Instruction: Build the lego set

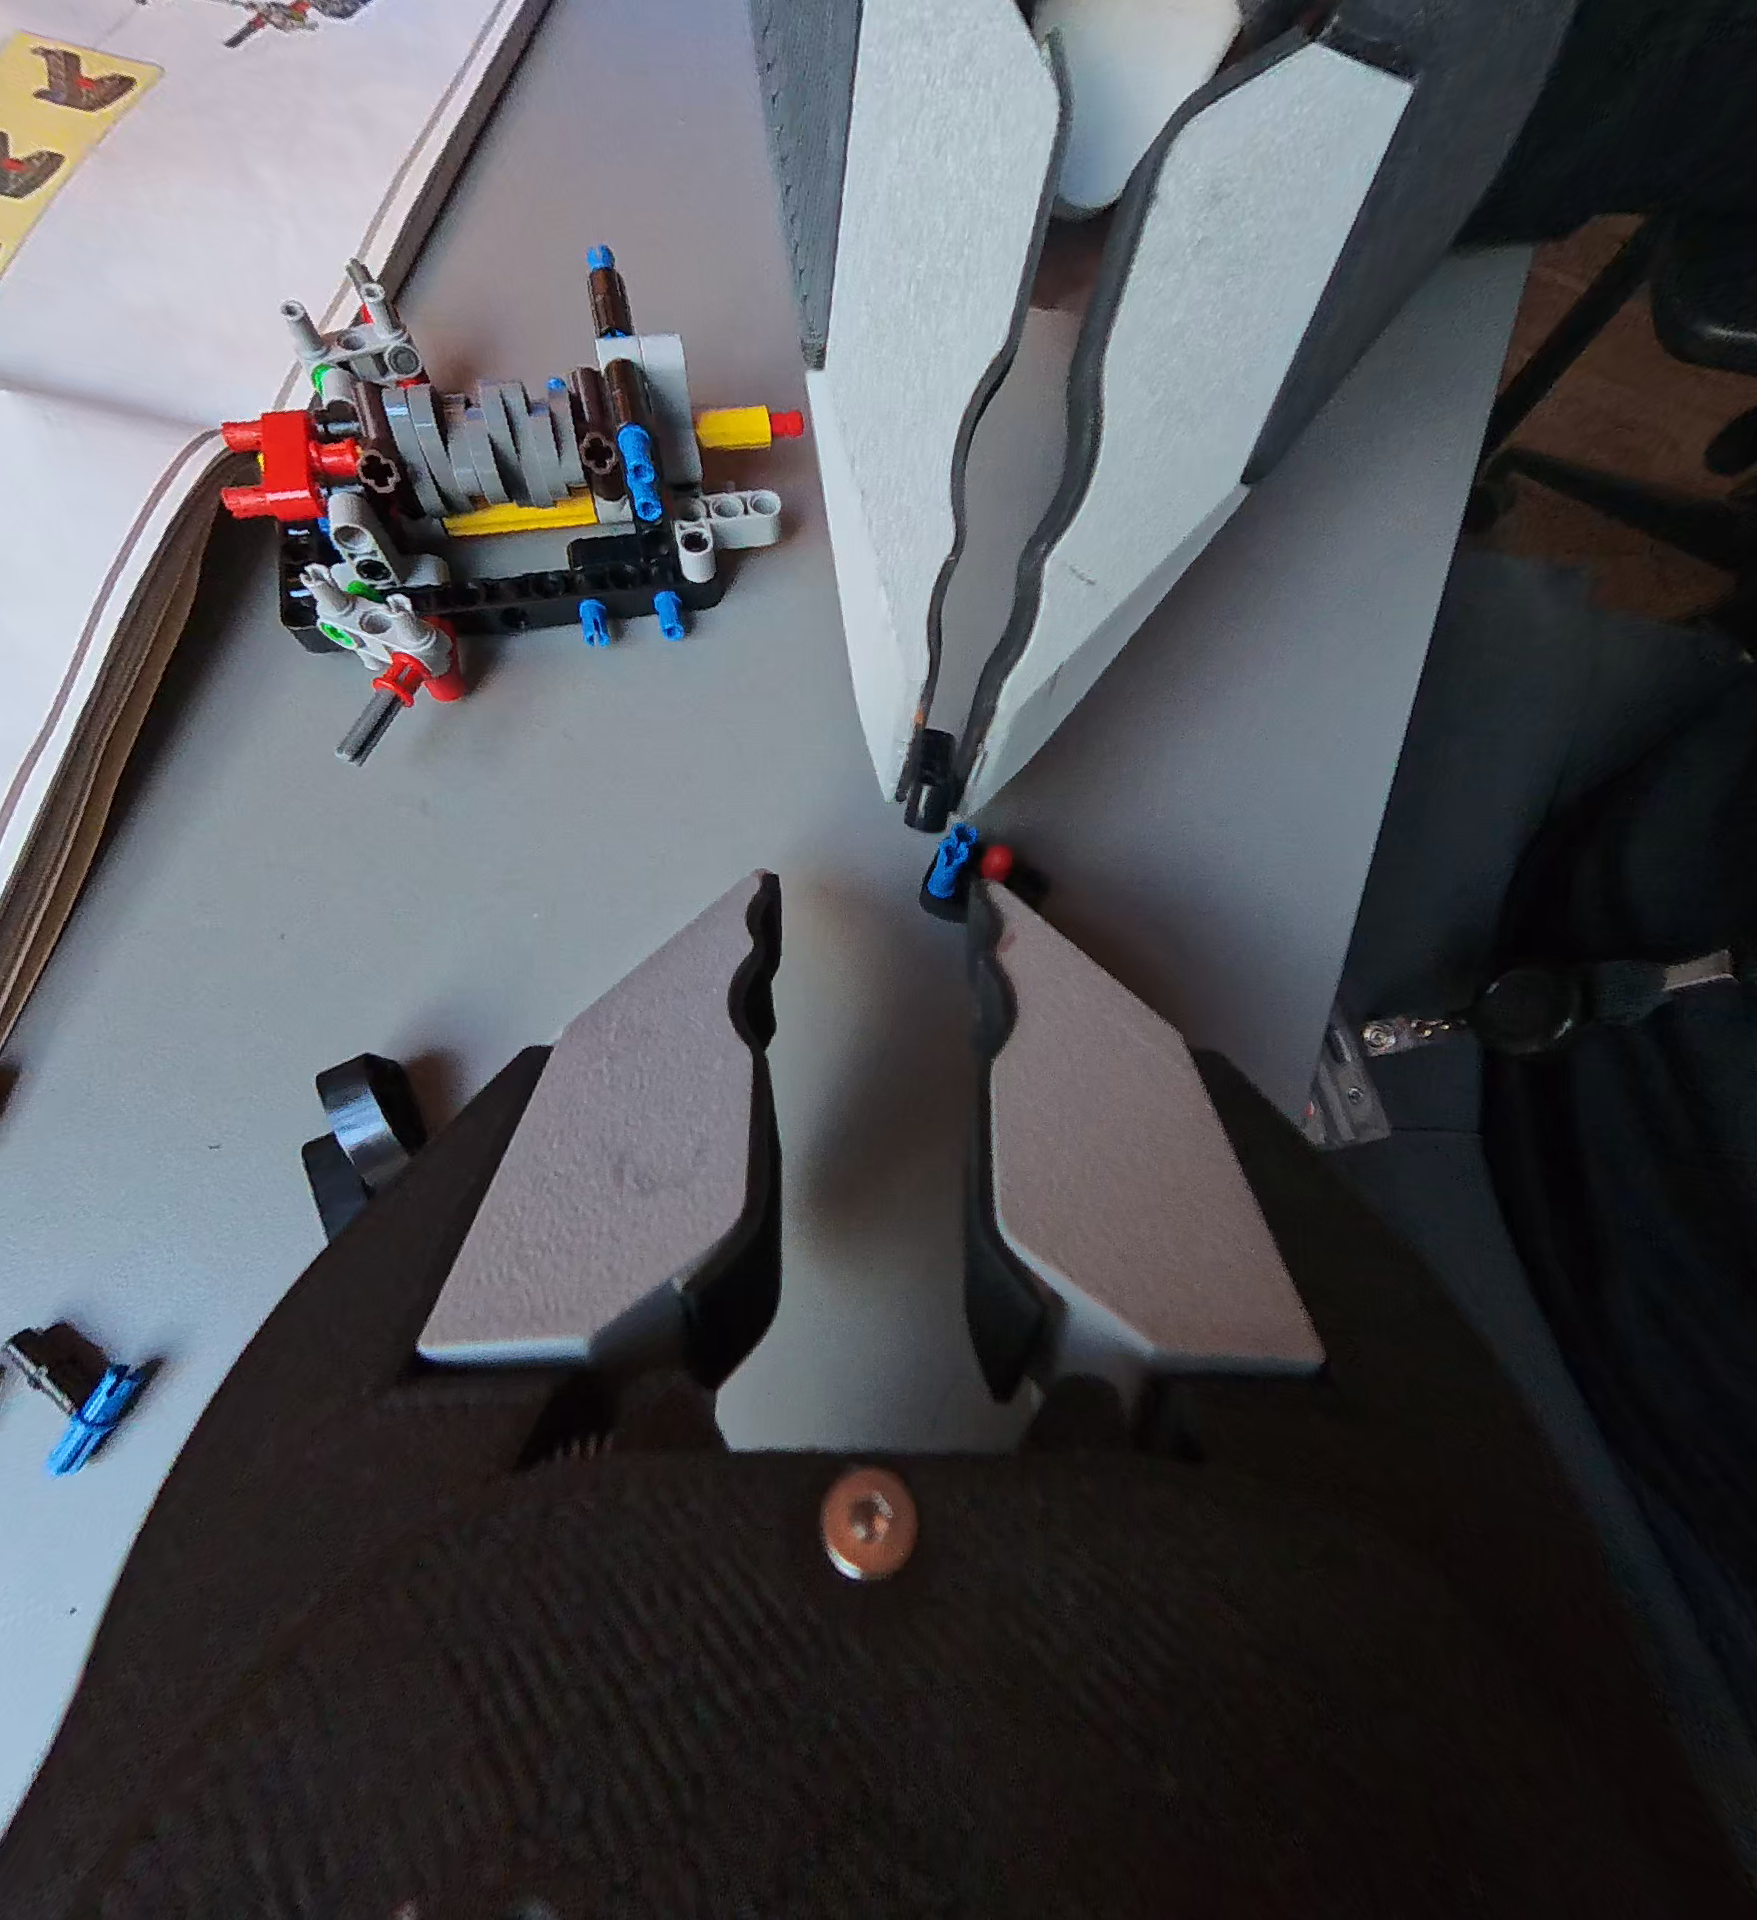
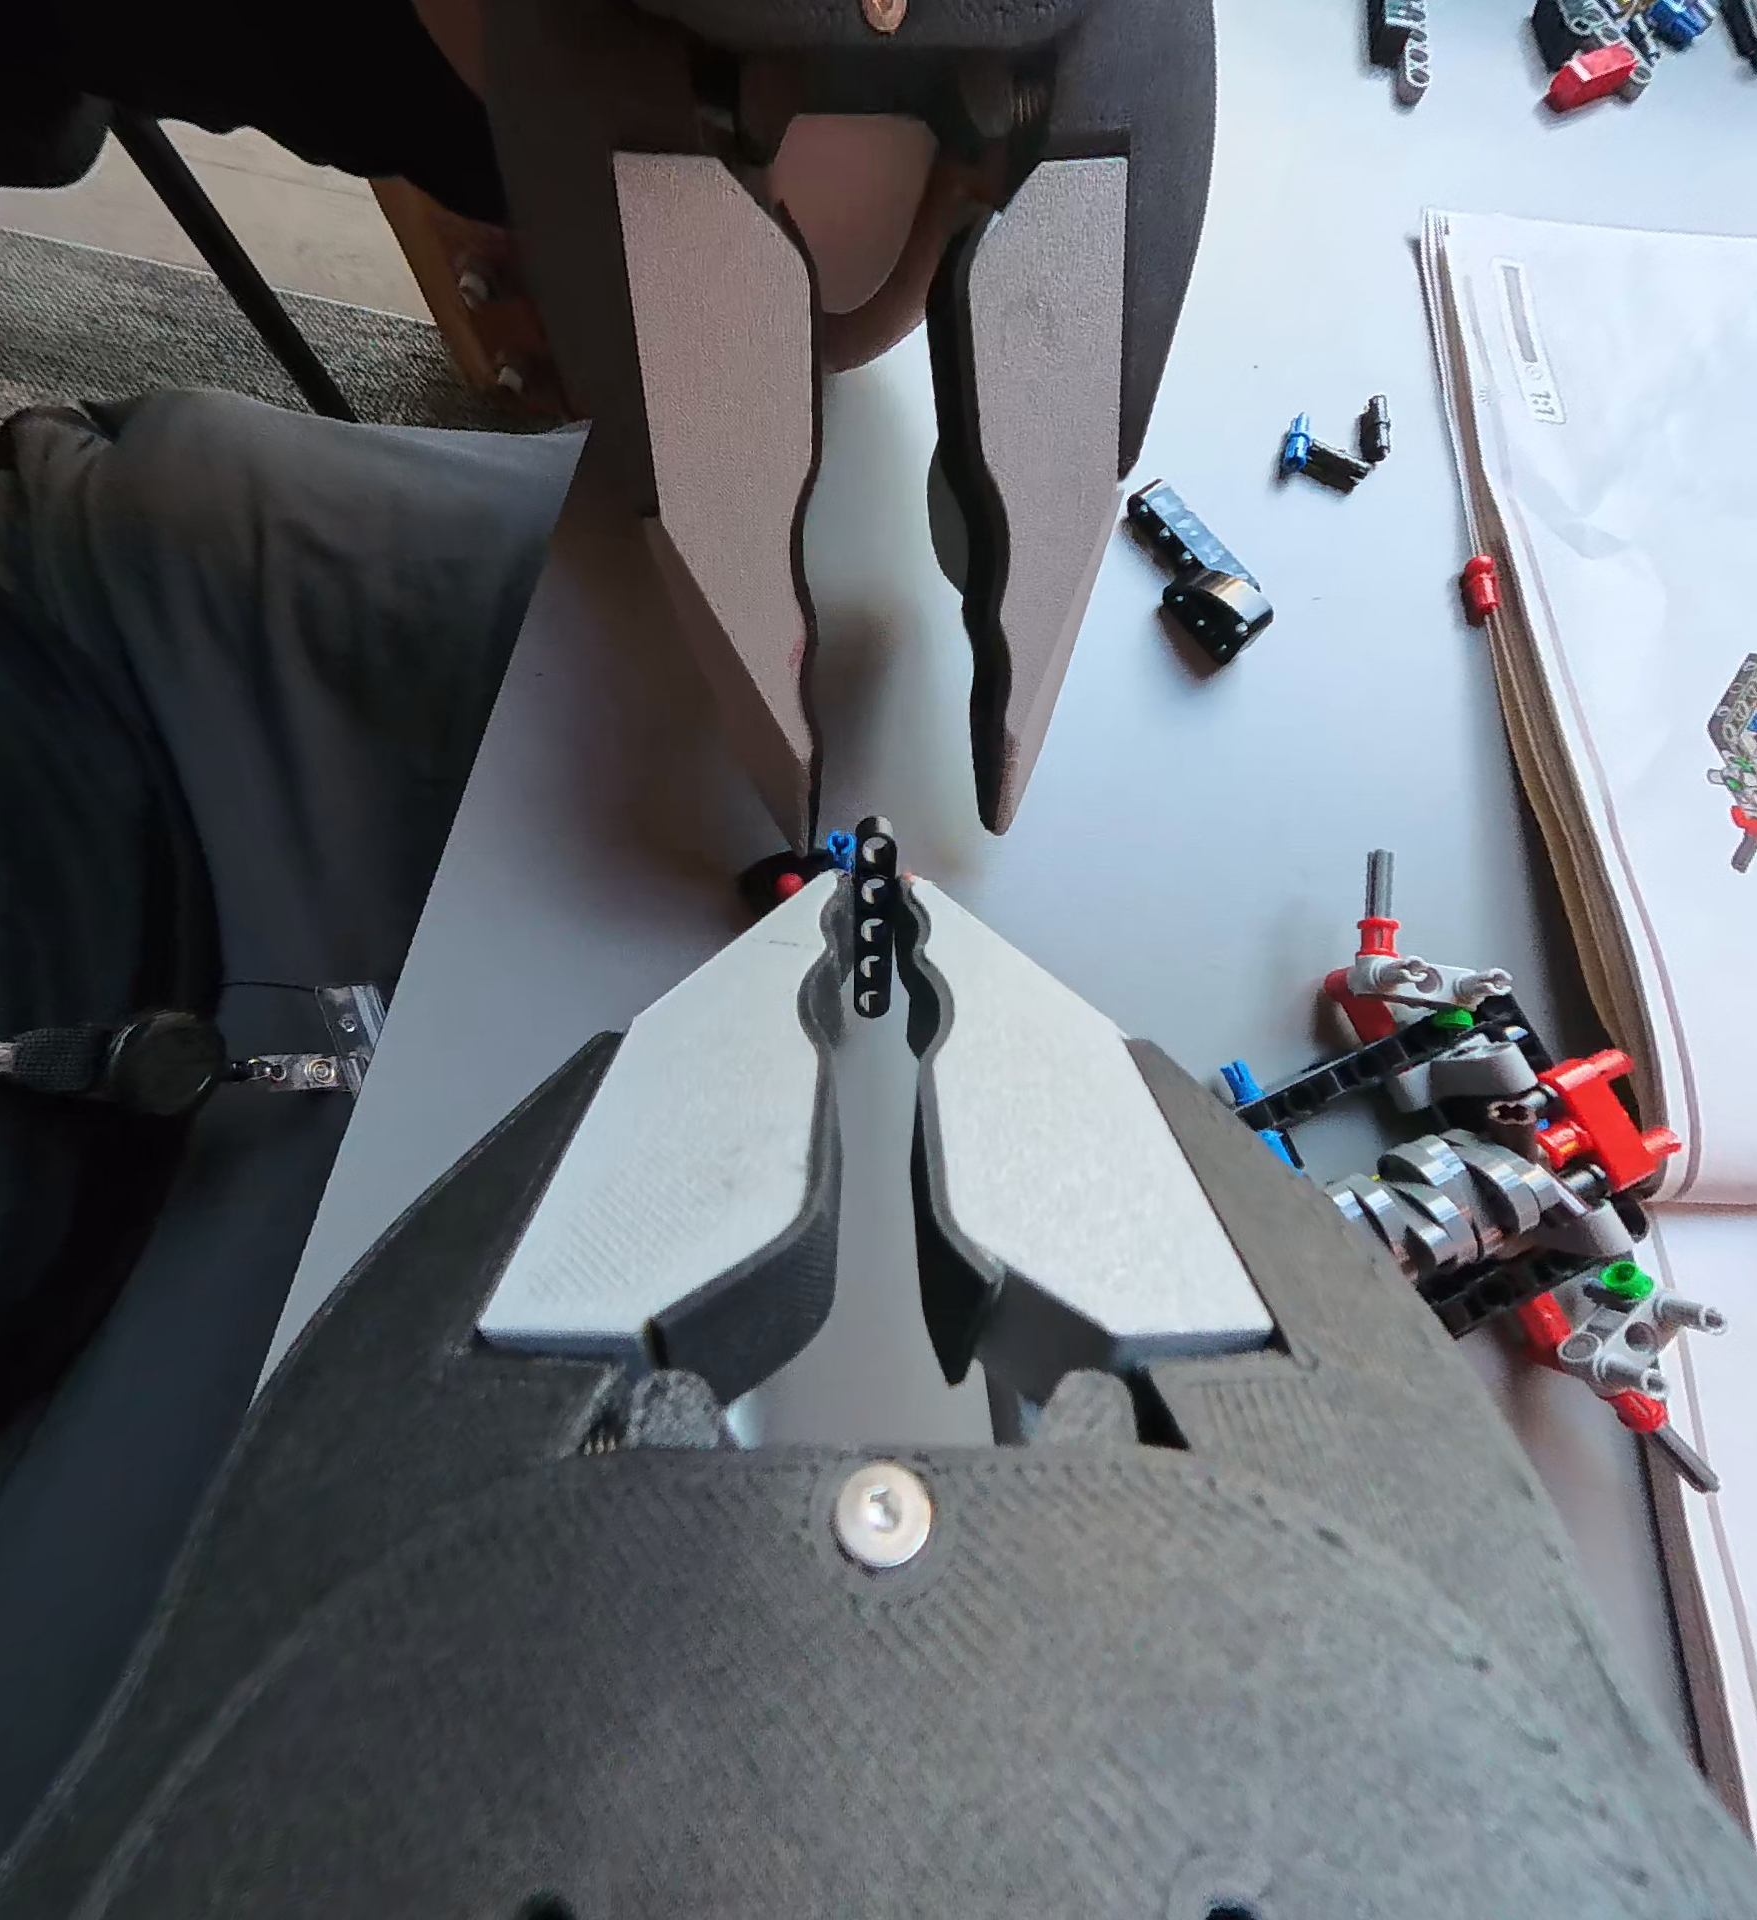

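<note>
Above the grey table's point(image 2: 1113, 831) near edge, the right gripper point(image 2: 874, 883) pinches a black holed plastic beam point(image 2: 874, 914); the left gripper point(image 1: 874, 904) hovers spread opposite. The half-built grey-and-red Lego model point(image 1: 500, 478) sits beside the instruction booklet point(image 1: 74, 416).

You have very little writing in front of you: the open instruction booklet point(image 2: 1622, 436) carries a small printed page number and a grey bar near its page corner in the right wrist view, too small and skewed to read with any confidence. In the left wrist view the same booklet point(image 1: 126, 260) shows a yellow panel point(image 1: 12, 177) with tiny step pictures and specks of print beside them, which you cannot make out. The clear badge holder point(image 2: 339, 1039) on its lanyard at the table edge point(image 2: 458, 831) shows no legible text.
</note>
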`<state>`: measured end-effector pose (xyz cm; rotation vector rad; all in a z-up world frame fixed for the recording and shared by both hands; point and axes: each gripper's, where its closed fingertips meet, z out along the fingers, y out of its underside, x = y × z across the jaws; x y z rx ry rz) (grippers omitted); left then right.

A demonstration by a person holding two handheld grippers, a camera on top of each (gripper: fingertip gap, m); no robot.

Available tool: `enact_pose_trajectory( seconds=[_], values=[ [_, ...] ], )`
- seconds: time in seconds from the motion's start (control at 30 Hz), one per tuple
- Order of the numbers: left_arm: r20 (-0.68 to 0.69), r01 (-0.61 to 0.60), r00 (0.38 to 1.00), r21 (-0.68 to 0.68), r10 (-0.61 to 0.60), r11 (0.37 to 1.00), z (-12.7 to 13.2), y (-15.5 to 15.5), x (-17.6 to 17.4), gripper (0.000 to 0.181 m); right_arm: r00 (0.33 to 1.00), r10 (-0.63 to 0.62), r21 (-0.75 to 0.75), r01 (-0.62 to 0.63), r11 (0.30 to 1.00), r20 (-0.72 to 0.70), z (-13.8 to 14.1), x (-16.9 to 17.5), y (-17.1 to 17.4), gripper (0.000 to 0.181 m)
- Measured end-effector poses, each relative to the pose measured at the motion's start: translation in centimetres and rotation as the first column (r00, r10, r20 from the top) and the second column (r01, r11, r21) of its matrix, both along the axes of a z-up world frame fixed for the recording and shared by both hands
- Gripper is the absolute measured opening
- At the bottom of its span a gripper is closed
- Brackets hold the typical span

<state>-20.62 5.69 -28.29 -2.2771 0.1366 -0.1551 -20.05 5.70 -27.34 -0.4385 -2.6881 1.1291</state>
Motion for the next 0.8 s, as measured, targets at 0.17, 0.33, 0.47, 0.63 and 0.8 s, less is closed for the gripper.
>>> enact_pose_trajectory(
  seconds=[0.17, 0.33, 0.47, 0.63, 0.8],
  values=[
    [-0.033, 0.005, 0.999, -0.018, -0.005, 1.000, 0.0, -0.3, -0.1, 0.037, 1.000, -0.008, 0.005, 0.008, 1.000, -0.008, 0.1, -0.1, 0.3, 0.005],
    [-0.052, 0.032, 0.998, 0.042, -0.030, 0.999, 1.9, -0.6, 0.2, 0.024, 1.000, -0.003, 0.019, 0.003, 1.000, -0.015, 0.2, 0.0, 0.4, 0.005],
    [-0.061, 0.046, 0.997, 0.054, -0.042, 0.998, 2.6, 0.3, 0.9, 0.022, 0.999, 0.006, 0.036, -0.005, 0.999, -0.036, 0.7, 0.2, 0.4, 0.005],
    [-0.071, 0.071, 0.995, 0.037, -0.068, 0.997, 2.3, 1.0, 1.5, 0.014, 0.997, 0.027, 0.047, -0.024, 0.999, -0.068, 1.2, 0.6, 0.2, 0.005],
    [-0.122, 0.087, 0.989, 0.031, -0.083, 0.996, 2.4, 0.9, 1.5, 0.004, 0.995, 0.040, 0.048, -0.036, 0.998, -0.089, 1.4, 0.7, 0.3, 0.005]
  ],
)
